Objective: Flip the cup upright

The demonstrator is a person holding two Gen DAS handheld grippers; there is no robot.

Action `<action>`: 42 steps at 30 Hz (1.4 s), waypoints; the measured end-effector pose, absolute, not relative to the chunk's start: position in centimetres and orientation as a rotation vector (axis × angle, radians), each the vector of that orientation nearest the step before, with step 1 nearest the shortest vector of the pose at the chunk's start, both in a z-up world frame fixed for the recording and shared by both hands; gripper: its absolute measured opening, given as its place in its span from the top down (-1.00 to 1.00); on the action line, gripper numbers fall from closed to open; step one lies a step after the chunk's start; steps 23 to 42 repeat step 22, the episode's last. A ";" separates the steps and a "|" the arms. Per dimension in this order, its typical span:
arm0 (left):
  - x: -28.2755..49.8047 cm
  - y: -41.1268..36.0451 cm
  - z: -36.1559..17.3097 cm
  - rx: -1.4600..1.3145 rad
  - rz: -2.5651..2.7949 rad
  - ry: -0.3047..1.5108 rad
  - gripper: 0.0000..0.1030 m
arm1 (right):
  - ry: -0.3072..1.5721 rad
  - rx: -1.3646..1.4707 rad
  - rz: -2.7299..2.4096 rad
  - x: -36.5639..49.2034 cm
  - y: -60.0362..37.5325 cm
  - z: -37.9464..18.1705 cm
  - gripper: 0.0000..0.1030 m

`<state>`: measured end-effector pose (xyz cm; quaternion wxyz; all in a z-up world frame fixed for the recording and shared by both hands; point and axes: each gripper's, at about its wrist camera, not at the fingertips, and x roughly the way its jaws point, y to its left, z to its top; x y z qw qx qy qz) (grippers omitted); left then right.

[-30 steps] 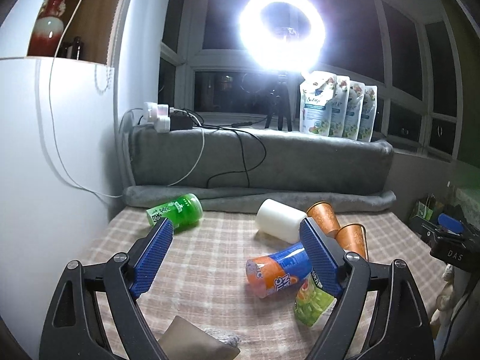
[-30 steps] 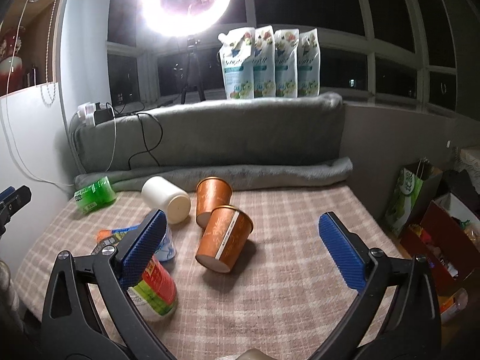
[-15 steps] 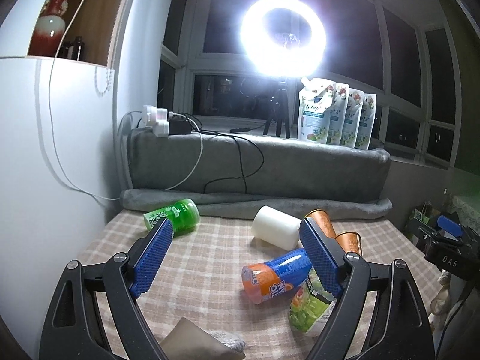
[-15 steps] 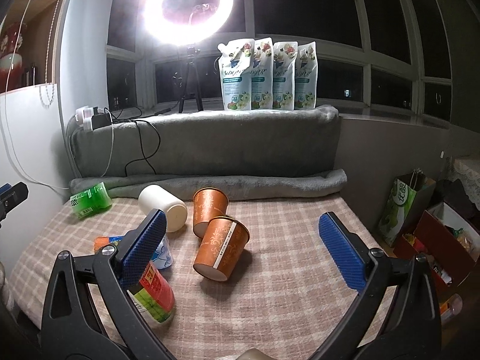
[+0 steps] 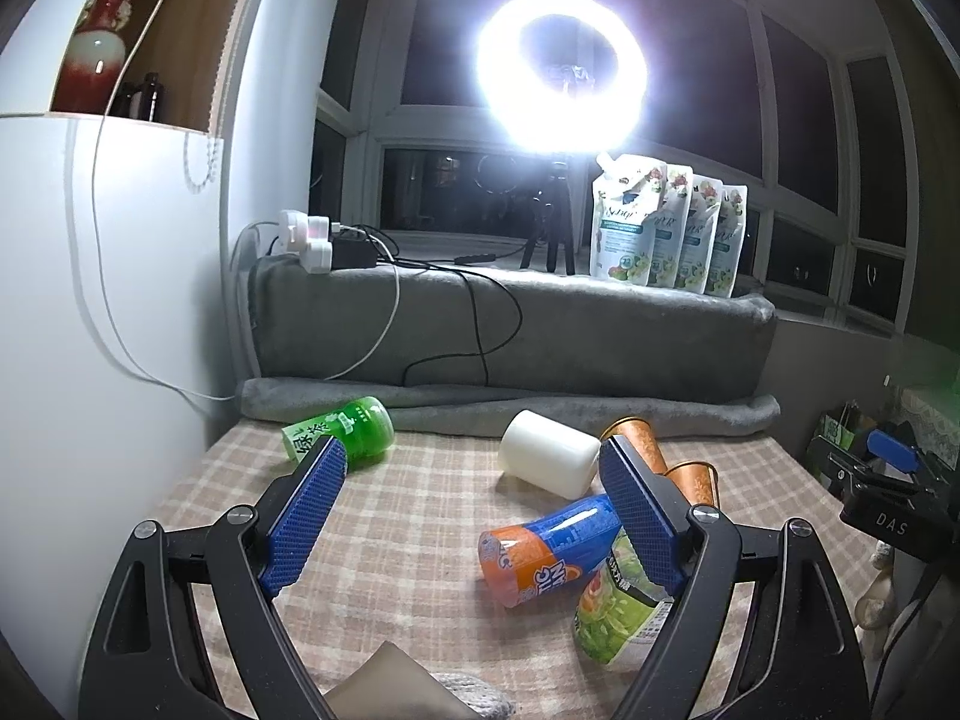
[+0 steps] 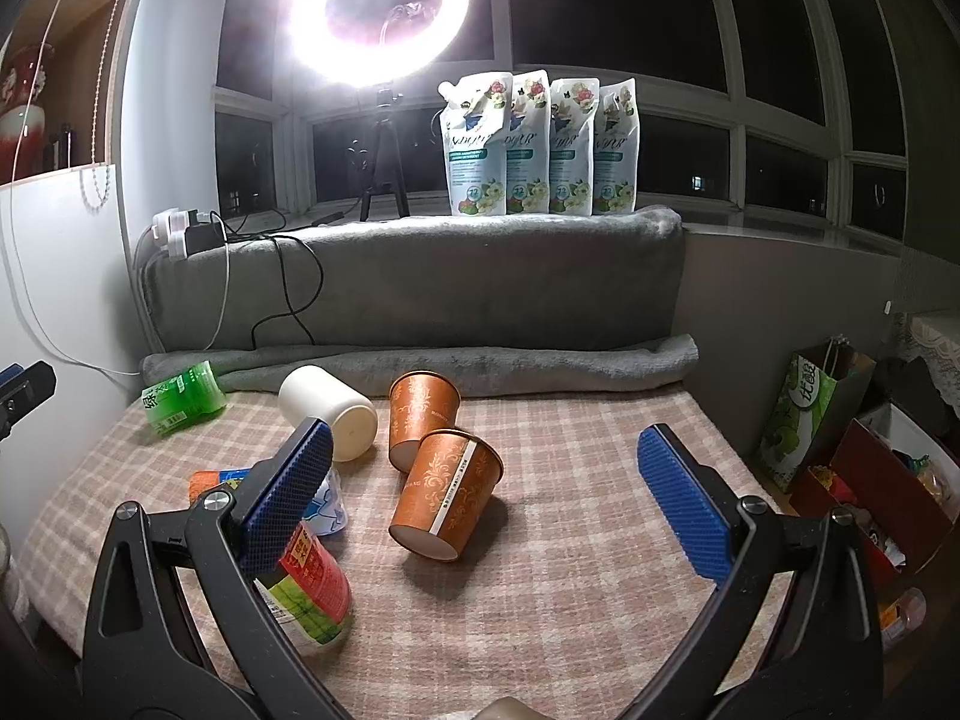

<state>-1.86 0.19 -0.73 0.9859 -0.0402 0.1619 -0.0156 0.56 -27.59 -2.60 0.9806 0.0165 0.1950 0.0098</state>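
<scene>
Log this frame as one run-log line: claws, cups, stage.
stage: approach, nothing grasped | left claw: open, empty | right claw: open, empty | near orange cup: on its side | rear orange cup: on its side | white cup: on its side

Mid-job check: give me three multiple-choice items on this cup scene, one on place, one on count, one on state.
1. The green cup lies: A) at the table's far left, by the rolled blanket B) far right C) between the orange cups.
2. Orange patterned cups: A) one B) two C) four.
3. The right gripper is: A) shut on a cup B) open, empty C) out of view.

Answers: 1 A, it rests beside the rolled blanket; 2 B, the near orange cup and far orange cup lie tipped; 3 B, its jaws stand wide apart, holding nothing.
</scene>
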 end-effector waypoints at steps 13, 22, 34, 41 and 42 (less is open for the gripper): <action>-1.8 0.3 -0.6 -0.081 -0.033 0.327 -0.68 | 0.400 0.031 0.023 0.7 -27.5 -3.0 -1.00; -1.7 0.4 -0.7 -0.082 -0.030 0.327 -0.68 | 0.401 0.030 0.022 0.8 -27.5 -2.9 -1.00; -1.7 0.4 -0.7 -0.082 -0.030 0.327 -0.68 | 0.401 0.030 0.022 0.8 -27.5 -2.9 -1.00; -1.7 0.4 -0.7 -0.082 -0.030 0.327 -0.68 | 0.401 0.030 0.022 0.8 -27.5 -2.9 -1.00; -1.7 0.4 -0.7 -0.082 -0.030 0.327 -0.68 | 0.401 0.030 0.022 0.8 -27.5 -2.9 -1.00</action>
